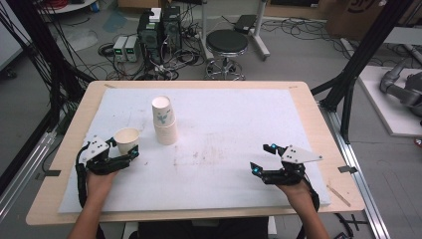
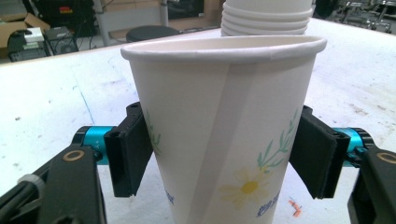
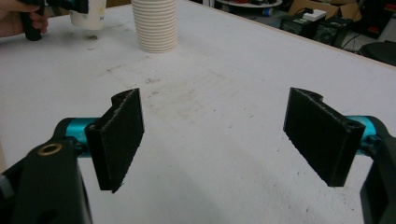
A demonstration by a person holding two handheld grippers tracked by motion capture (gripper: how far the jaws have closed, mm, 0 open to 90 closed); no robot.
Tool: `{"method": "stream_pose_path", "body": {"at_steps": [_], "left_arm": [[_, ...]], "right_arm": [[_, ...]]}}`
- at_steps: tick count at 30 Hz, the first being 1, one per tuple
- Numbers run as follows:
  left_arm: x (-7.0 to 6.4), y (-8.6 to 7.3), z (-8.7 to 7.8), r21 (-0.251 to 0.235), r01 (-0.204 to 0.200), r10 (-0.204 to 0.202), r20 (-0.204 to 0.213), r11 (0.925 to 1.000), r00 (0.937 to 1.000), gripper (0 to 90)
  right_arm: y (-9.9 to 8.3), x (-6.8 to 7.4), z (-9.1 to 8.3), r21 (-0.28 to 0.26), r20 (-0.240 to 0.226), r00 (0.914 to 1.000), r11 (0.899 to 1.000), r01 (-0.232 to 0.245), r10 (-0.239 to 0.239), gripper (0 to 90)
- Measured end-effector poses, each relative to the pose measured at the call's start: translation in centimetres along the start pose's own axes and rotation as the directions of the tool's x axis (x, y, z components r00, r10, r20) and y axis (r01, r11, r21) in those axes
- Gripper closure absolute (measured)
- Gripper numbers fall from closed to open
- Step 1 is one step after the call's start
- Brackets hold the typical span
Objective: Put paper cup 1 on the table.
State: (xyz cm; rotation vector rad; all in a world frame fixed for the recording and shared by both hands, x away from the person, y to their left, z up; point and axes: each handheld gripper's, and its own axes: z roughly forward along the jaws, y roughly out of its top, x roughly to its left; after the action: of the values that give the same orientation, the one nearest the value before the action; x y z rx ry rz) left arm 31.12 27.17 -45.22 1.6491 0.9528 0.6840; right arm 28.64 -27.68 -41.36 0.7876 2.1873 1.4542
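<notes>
The left gripper (image 2: pixel 223 154) clamps 1 upright paper cup (image 2: pixel 224 130) just beside the cup stack (image 1: pixel 164 121) — likely for stacking; the right gripper (image 3: pixel 224 140) waits, jaws apart.

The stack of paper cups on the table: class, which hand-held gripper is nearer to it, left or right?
Left. The left hand-held gripper grips a single cup just beside the stack of paper cups; the right hand-held gripper sits open, farther off across the table.
</notes>
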Motion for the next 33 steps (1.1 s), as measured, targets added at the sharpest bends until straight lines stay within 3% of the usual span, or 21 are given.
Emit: {"method": "stream_pose_path", "body": {"at_steps": [5, 9, 16, 20, 33], "left_arm": [[-0.2, 0.1, 0.0, 0.056, -0.017, 0.020, -0.057, 0.9983, 0.9981, 28.6], [-0.4, 0.2, 0.4, 0.132, -0.033, 0.046, -0.093, 0.9907, 0.9946, 28.6], [-0.7, 0.2, 0.7, 0.183, -0.046, 0.066, -0.105, 0.9821, 0.9923, 28.6], [-1.2, 0.2, 0.8, 0.228, -0.089, 0.113, -0.099, 0.9695, 0.9886, 29.2], [-1.0, 0.0, -0.1, 0.205, -0.037, 0.056, -0.085, 0.9780, 0.9948, 27.7]], "right_arm": [[0.0, 0.0, -0.1, 0.000, -0.003, 1.0000, 1.000, 0.001, -0.001, 20.9], [0.0, 0.1, -0.2, 0.004, -0.007, 1.0000, 1.000, -0.002, 0.002, 20.9], [0.0, 0.0, -0.2, 0.002, -0.008, 1.0000, 1.000, 0.002, -0.002, 20.9], [0.1, 0.1, -0.2, 0.000, -0.008, 1.0000, 1.000, 0.004, -0.004, 20.9], [0.2, 0.0, -0.5, -0.006, -0.007, 1.0000, 1.000, 0.002, -0.002, 20.9]]}}
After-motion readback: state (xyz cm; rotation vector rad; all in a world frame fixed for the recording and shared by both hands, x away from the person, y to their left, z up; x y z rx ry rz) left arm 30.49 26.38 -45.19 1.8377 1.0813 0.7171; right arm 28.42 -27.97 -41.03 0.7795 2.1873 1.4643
